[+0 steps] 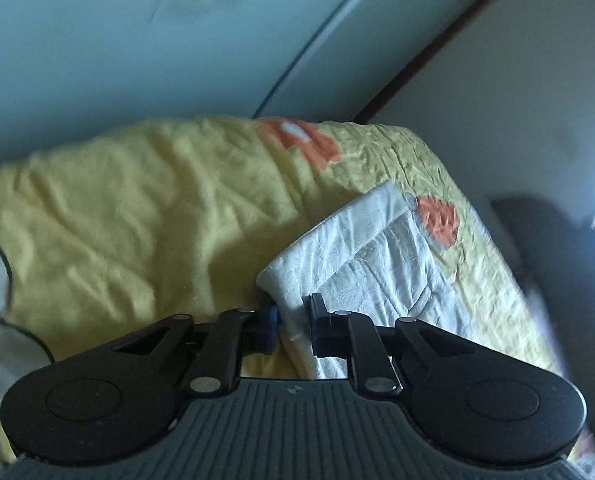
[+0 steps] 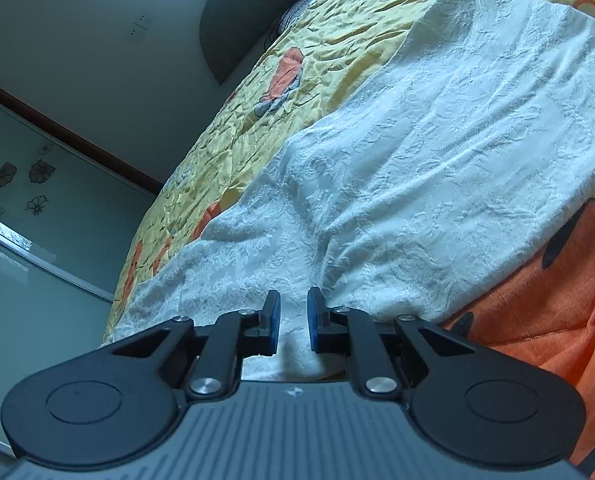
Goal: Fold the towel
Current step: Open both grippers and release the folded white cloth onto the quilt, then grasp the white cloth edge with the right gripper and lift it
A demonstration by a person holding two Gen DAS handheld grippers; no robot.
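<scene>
White towel (image 2: 417,168) — crinkled, spread on yellow bedspread (image 2: 337,28).

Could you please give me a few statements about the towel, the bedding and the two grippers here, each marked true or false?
1. The left gripper is clamped on a folded edge of the white towel. True.
2. The towel is dark blue. False: it is white.
3. The towel lies on a yellow bedspread with orange patches. True.
4. The right gripper stands wide open, clear of the towel. False: its jaws are nearly shut on towel fabric.
5. The towel is textured and wrinkled. True.
</scene>
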